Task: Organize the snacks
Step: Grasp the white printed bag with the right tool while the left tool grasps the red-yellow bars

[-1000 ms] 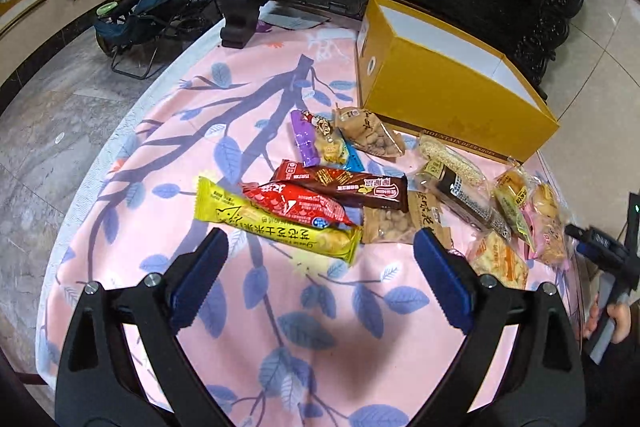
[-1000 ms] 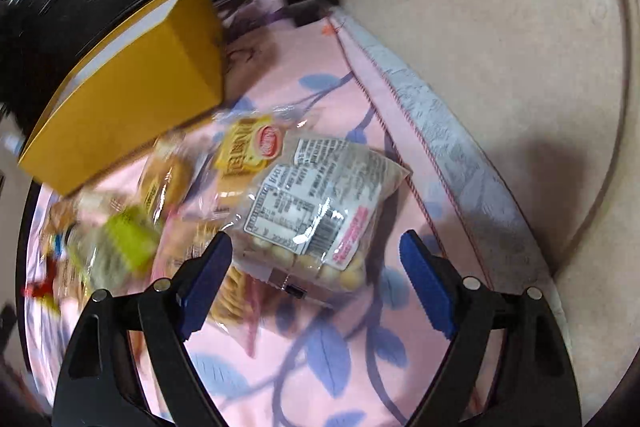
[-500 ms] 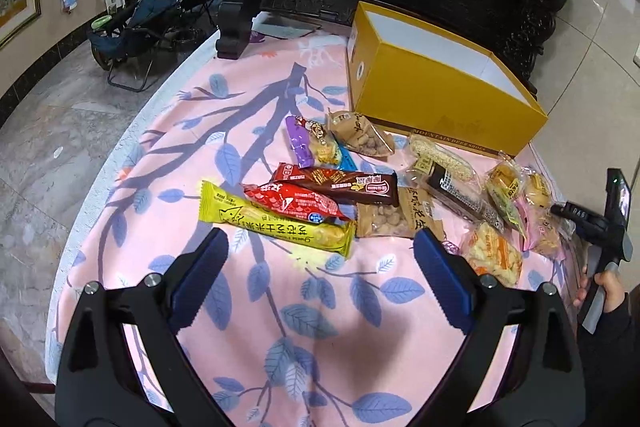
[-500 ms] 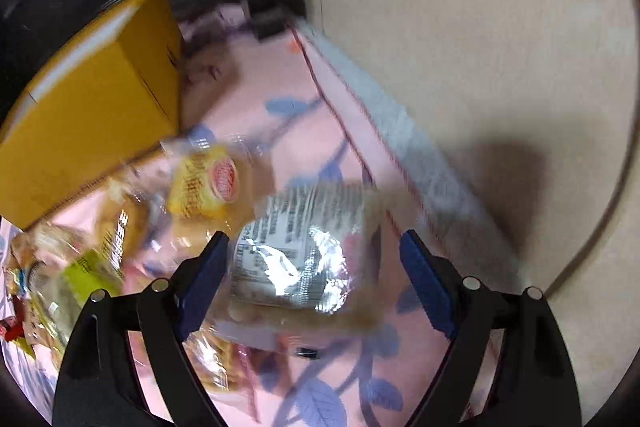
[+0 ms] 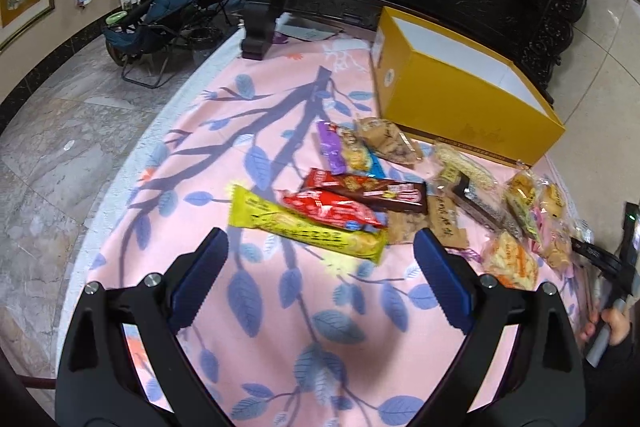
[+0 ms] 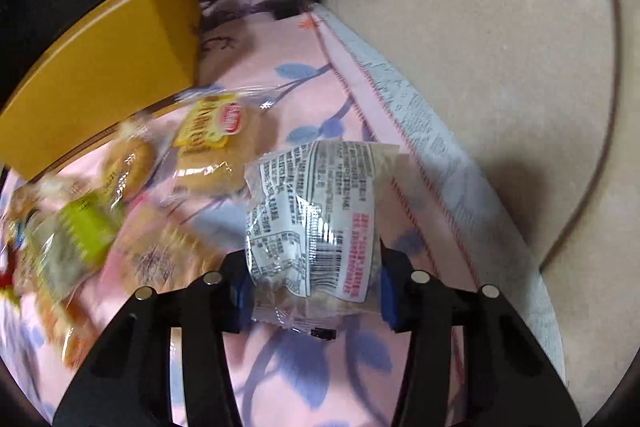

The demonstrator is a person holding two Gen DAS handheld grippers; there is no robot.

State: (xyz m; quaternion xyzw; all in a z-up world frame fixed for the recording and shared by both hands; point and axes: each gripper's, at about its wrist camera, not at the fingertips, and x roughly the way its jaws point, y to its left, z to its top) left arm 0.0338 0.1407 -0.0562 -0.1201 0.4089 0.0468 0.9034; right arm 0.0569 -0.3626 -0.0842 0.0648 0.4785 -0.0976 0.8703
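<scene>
The clear snack packet (image 6: 316, 227) with a white printed label sits between the blue pads of the right gripper (image 6: 314, 289), whose jaws have just been closing and now press on its lower part from both sides. The packet stands upright, near the right edge of the pink leaf-patterned cloth (image 6: 280, 367). Just to its left lies a yellow-labelled cake packet (image 6: 216, 143), and further left more snacks appear, blurred. Behind them stands the open yellow box (image 6: 104, 79).

In the left wrist view, the left gripper (image 5: 320, 287) hangs over bare cloth with its jaws wide apart and nothing between them. Just ahead of it lies a long yellow bar (image 5: 308, 227), with a red packet (image 5: 332, 209) and a brown bar (image 5: 368, 187) overlapping behind. The yellow box (image 5: 460, 111) stands at the far right. A hand (image 5: 612, 323) shows at the right edge.
</scene>
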